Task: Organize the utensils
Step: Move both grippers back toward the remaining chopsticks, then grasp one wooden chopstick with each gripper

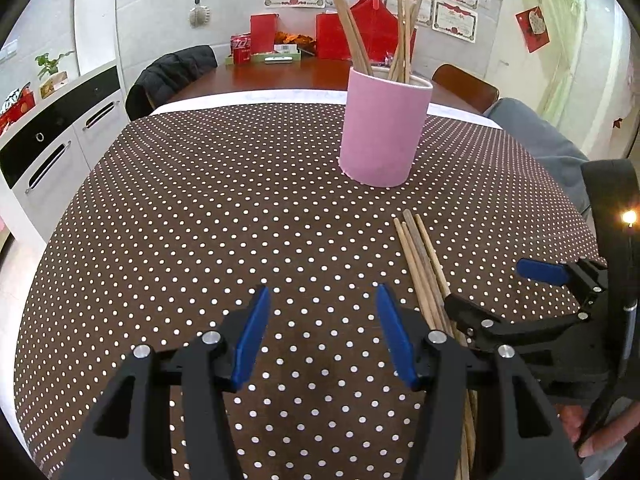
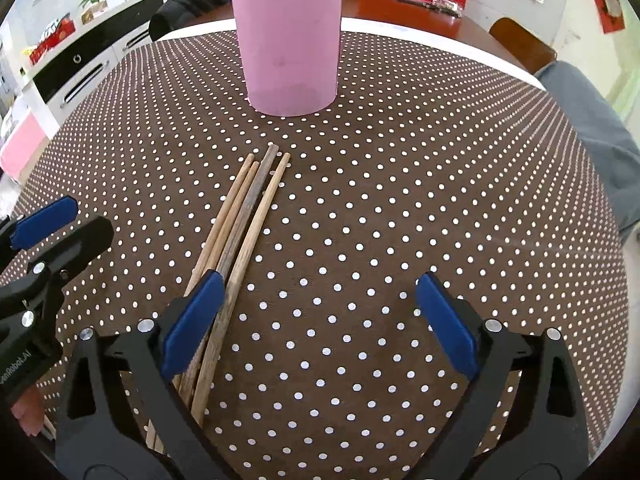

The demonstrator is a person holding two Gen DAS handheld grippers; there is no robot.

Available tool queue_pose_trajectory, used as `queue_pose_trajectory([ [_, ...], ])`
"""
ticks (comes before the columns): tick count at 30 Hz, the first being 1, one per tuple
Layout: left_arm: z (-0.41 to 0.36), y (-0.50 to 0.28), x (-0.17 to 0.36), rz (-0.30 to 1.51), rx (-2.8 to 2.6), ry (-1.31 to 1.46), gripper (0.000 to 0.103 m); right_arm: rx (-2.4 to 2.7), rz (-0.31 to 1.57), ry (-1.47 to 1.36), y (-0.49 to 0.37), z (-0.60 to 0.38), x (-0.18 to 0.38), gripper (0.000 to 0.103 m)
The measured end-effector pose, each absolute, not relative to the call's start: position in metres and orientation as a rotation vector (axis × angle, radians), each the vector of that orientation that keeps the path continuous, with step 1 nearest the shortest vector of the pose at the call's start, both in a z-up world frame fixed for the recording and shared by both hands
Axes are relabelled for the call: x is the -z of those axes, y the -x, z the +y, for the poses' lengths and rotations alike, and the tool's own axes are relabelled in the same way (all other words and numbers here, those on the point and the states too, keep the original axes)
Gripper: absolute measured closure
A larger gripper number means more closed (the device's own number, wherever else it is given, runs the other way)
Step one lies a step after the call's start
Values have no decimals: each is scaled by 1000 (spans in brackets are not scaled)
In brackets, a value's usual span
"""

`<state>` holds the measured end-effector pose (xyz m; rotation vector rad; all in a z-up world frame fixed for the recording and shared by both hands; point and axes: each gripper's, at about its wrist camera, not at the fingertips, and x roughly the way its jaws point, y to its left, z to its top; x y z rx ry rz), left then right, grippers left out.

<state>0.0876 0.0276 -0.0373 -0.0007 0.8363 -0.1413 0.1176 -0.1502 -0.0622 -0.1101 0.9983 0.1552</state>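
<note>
Right tongs (image 2: 316, 312) wide, empty; left tongs (image 1: 322, 332) half-open, empty; chopsticks (image 2: 244, 216) flat, tips toward pink holder (image 2: 290, 52).

1. The holder (image 2: 290, 46) stands on the tablecloth (image 2: 400, 200), toward its far side.
2. Upright chopsticks (image 1: 356, 32) stand inside the holder.
3. Loose chopsticks (image 2: 244, 216) lie bundled on the cloth, nearer than the holder.
4. The left gripper (image 1: 322, 332) sits left of that bundle; the right gripper (image 2: 320, 320) sits over its near part.
</note>
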Motion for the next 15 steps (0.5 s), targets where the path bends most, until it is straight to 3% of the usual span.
queue_pose_trajectory([
  [6, 26, -87, 40, 850, 138, 3, 48, -126, 1017, 135, -122, -142, 62, 8],
  [9, 27, -87, 42, 856, 133, 0, 48, -119, 999, 182, -122, -134, 65, 14],
  [11, 28, -87, 43, 859, 133, 6, 48, -197, 972, 185, -121, -130, 63, 37],
  [13, 29, -87, 43, 862, 137, 14, 48, -246, 977, 157, -118, -129, 61, 74],
  [15, 29, -87, 43, 867, 153, 23, 48, -279, 958, 212, -112, -118, 59, 90],
])
